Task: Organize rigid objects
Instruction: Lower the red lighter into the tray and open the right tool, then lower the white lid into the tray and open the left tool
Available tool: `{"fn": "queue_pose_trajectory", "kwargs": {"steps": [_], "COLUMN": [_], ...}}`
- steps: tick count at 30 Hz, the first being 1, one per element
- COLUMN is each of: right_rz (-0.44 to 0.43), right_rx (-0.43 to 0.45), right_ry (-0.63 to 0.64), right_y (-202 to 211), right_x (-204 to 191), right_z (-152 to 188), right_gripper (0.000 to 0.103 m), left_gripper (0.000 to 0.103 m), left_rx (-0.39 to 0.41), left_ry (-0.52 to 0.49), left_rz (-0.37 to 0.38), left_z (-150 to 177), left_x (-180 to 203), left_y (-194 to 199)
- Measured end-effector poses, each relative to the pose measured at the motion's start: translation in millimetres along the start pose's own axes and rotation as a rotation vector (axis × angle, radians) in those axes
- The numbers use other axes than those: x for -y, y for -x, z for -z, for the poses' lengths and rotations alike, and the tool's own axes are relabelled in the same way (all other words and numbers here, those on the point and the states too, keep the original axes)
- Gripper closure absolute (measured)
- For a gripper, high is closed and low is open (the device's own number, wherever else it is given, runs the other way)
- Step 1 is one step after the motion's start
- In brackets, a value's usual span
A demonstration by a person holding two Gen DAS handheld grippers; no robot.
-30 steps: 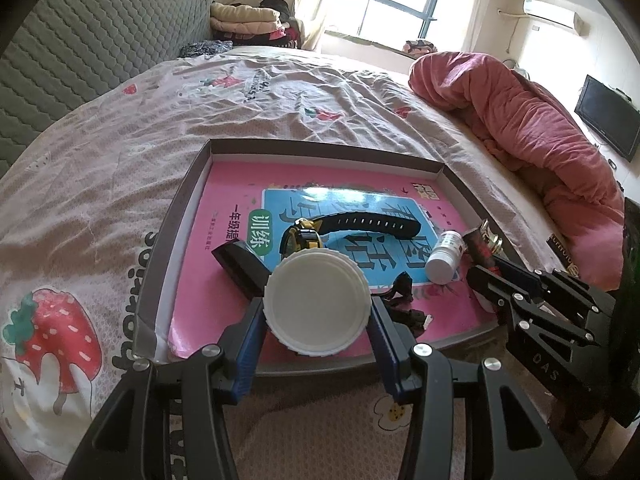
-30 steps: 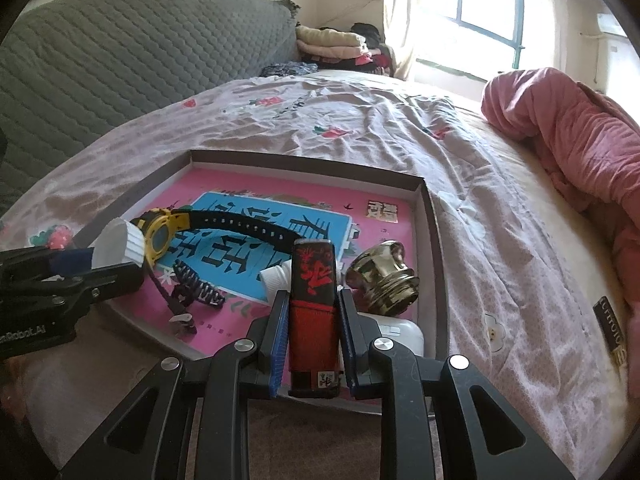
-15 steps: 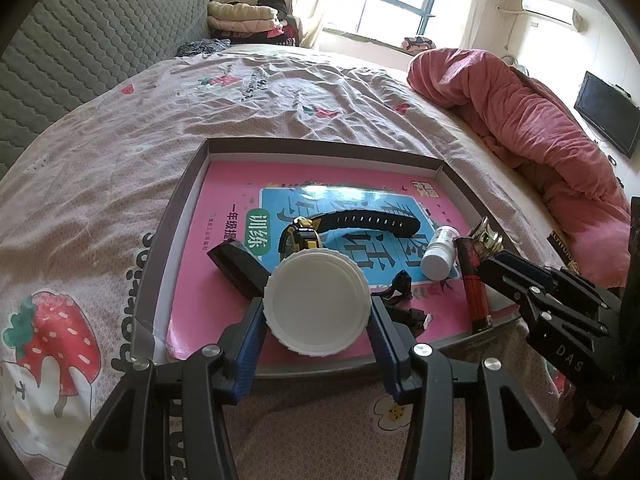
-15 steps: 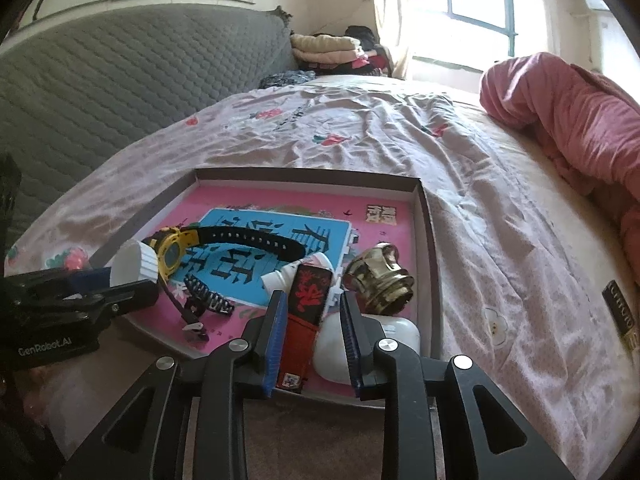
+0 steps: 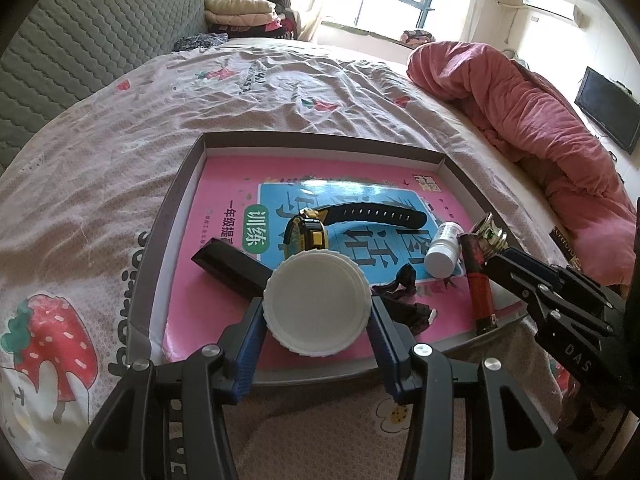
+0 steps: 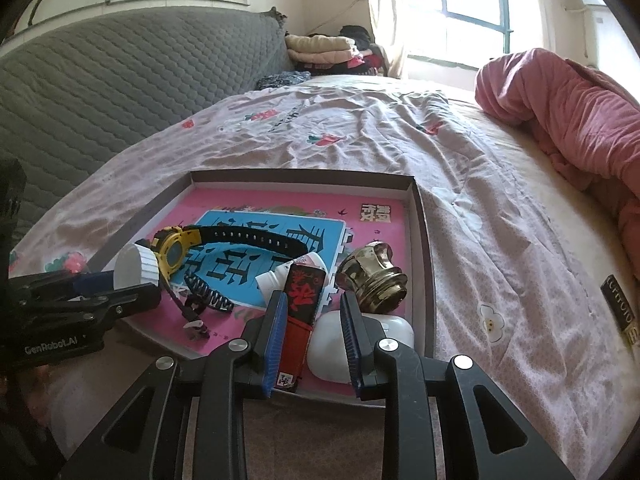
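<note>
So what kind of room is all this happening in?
A bedroom, it seems: the tray sits on a bed with a strawberry-print sheet, a rumpled pink quilt and a padded grey headboard.

glossy brass knob (image 6: 370, 280), ridged white plastic cap (image 5: 316, 303), wrinkled cloth sheet (image 5: 280, 96).

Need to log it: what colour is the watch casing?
Yellow casing on the watch; right wrist view.

White cap (image 5: 316, 303) hid tray (image 5: 182, 216) floor behind it, lower centre of left wrist view. Black strap (image 5: 402, 300) half hidden behind cap and right jaw. White case (image 6: 396, 330) partly covered by blue pad, lower centre of right wrist view. Black box (image 6: 620, 308) cut at right edge, lettering unreadable. Book (image 5: 224, 188) small print too fine.
</note>
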State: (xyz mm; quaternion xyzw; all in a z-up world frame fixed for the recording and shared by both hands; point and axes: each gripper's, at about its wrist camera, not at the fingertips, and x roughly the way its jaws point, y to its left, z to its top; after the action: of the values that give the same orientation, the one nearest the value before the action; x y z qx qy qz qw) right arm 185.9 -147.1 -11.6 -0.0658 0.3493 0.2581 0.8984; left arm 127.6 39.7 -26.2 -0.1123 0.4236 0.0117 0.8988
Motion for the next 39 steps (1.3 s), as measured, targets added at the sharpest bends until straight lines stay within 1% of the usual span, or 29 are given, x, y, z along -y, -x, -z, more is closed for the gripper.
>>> {"fn": "queue_pose_trajectory", "kwargs": {"steps": [9,13,20,24,28,33,39], "right_rz": [0.025,0.022,0.026,0.018,0.018,-0.001,0.008], "right_rx": [-0.007,-0.008,-0.004,0.007,0.018,0.047,0.038], "right_ry": [-0.014,-0.03,-0.031,-0.048,-0.058,-0.07,-0.027], "right_y": [-2,-1,0,4,7,15,21], "right_x": [5,9,10,14,14,7,-8], "right_z": [0,0,0,-2,-2,-1,5], "right_gripper": [0.075,0.075,0.074,0.06,0.056,0.042,0.036], "left_gripper": [0.053,0.053,0.053,0.053,0.053,0.053,0.053], "left_rx": [-0.015,-0.036,-0.047,-0.055,-0.055,-0.041,-0.03], "left_ry": [0.005,0.005,0.023,0.025,0.039,0.03,0.045], "left_rz": [0.026,0.039,0.043,0.047,0.059,0.036,0.038], "left_z": [0,-1,-2,-2,-2,-1,0], "left_x": [2,2,0,-1,-3,-3,-6], "left_y": [3,2,3,3,3,5,9]}}
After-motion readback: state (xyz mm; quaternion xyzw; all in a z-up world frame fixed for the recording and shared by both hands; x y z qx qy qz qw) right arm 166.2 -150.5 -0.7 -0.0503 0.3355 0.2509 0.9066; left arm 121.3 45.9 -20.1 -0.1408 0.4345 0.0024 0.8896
